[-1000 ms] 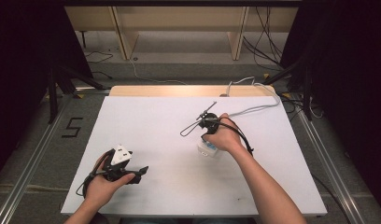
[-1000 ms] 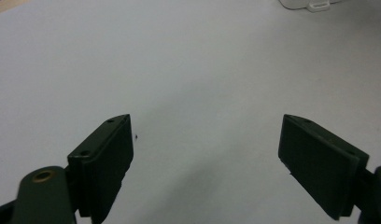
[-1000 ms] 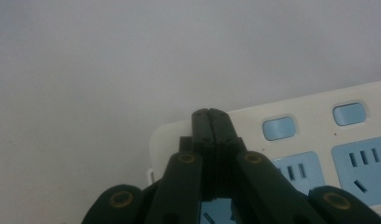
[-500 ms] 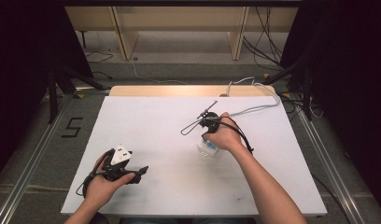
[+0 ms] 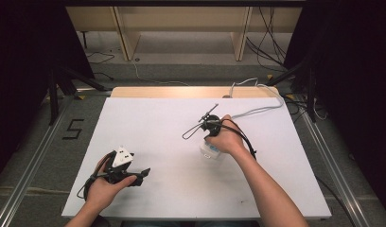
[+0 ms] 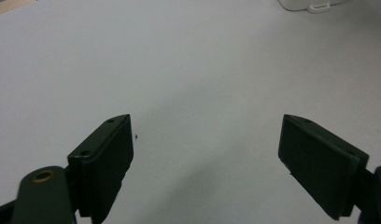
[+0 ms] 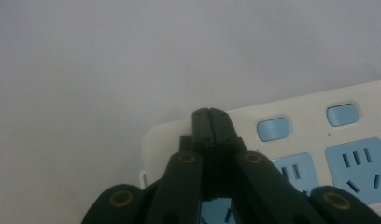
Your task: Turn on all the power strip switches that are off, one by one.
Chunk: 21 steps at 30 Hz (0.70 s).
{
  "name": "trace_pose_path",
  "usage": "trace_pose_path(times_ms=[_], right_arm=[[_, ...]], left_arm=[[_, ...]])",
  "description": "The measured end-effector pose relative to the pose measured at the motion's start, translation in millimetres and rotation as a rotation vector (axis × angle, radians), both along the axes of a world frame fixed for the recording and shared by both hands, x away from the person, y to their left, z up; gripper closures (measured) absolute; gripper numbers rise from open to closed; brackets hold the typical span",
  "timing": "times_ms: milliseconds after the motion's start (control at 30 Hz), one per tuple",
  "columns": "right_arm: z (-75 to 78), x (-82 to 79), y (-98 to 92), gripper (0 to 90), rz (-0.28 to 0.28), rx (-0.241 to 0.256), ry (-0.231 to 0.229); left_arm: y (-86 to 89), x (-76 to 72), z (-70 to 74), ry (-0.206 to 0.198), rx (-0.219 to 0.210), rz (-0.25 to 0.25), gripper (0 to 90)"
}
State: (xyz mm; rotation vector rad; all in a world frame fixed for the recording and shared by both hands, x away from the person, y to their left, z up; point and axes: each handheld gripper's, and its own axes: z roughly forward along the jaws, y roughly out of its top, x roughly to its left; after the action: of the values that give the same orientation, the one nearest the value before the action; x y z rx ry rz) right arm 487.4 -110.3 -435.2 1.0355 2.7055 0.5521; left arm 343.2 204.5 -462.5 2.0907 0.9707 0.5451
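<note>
Resting near front-left corner of white desk (image 5: 172,123), left claw (image 6: 205,158) sat spread wide, nothing between jaws (bare surface beneath). Right claw (image 7: 211,122) was clenched, jaws pressed together, tips over end of white power strip (image 7: 319,140) with blue sockets and switches; contact unclear. High view: right hand (image 5: 225,138) covered most of strip right of desk centre, grey cord (image 5: 257,109) running toward far edge.

My right hand (image 5: 225,137) covers most of the power strip (image 5: 207,152) from above. Along my right gripper (image 7: 210,113), the strip runs off the right and bottom edges, its sockets partly behind the arms. Beyond my left gripper (image 6: 205,156), only its corner shows, cut by the top edge.
</note>
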Motion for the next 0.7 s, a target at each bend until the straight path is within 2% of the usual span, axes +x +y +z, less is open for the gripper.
trace_pose_path(times_ms=[333, 467, 700], right_arm=[[-1.2, -1.6, 0.6, 90.0, -0.004, 0.001, -0.014], [-1.7, -2.6, 2.0, 90.0, -0.005, -0.020, -0.022], [-1.7, -2.5, 1.1, 90.0, -0.012, -0.011, -0.017]], left_arm=[[-0.1, 0.2, -0.4, 0.003, -0.006, 0.007, 17.8], [-0.4, -0.1, -0.1, 0.003, 0.000, 0.003, 17.8], [-0.2, 0.1, -0.1, 0.002, 0.000, 0.004, 17.8]])
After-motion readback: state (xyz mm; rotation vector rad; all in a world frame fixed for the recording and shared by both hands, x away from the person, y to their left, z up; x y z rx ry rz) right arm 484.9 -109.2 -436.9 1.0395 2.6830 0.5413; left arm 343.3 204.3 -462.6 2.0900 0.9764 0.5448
